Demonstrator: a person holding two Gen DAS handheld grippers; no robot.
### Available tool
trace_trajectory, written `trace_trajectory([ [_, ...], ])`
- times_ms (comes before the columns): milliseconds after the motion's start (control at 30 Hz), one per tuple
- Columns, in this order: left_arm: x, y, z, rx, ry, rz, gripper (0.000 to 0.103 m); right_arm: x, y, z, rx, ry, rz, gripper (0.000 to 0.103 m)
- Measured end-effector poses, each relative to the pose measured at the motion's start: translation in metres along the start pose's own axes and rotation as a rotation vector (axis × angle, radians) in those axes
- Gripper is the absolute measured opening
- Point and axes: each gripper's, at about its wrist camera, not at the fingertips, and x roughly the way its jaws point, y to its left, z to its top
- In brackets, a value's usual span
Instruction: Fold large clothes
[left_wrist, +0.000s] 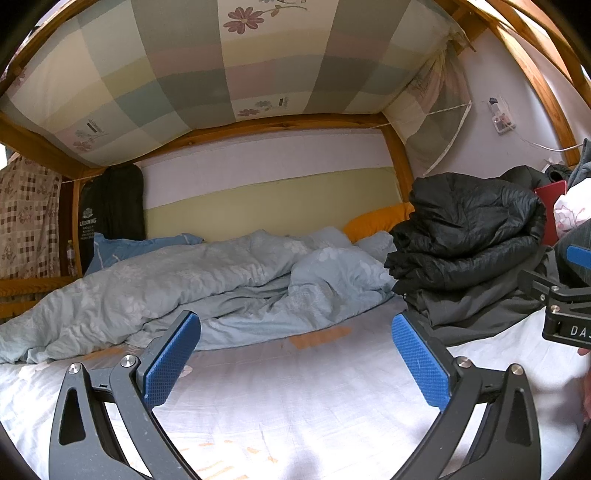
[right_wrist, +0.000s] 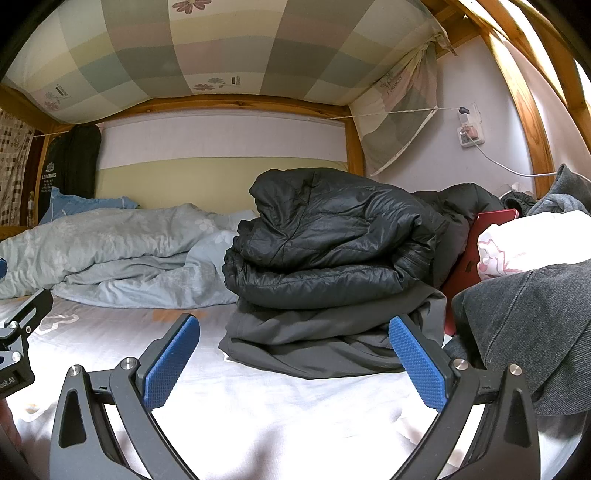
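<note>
Now both grippers (left_wrist: 295, 354) (right_wrist: 293, 356) level, fingers (right_wrist: 171, 363) spread.

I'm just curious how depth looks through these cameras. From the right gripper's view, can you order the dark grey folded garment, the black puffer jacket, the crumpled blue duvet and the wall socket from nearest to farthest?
From the right gripper:
1. Dark grey folded garment, just ahead, bottom of the pile.
2. Black puffer jacket, stacked on top of it.
3. Crumpled blue duvet, behind, to the left.
4. Wall socket, high on the right-hand wall.

Left claw (left_wrist: 295, 354) and right claw (right_wrist: 293, 354) both gape wide, holding nothing.
</note>
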Motion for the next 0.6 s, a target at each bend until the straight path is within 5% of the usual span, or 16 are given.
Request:
trace_trajectory([
  [600,-0.0011,0.0004,-0.0001,0.021,-0.015,-0.006,0.103,-0.0001,0.0001,-0.0007,0.001,-0.007,-0.002,0.103],
])
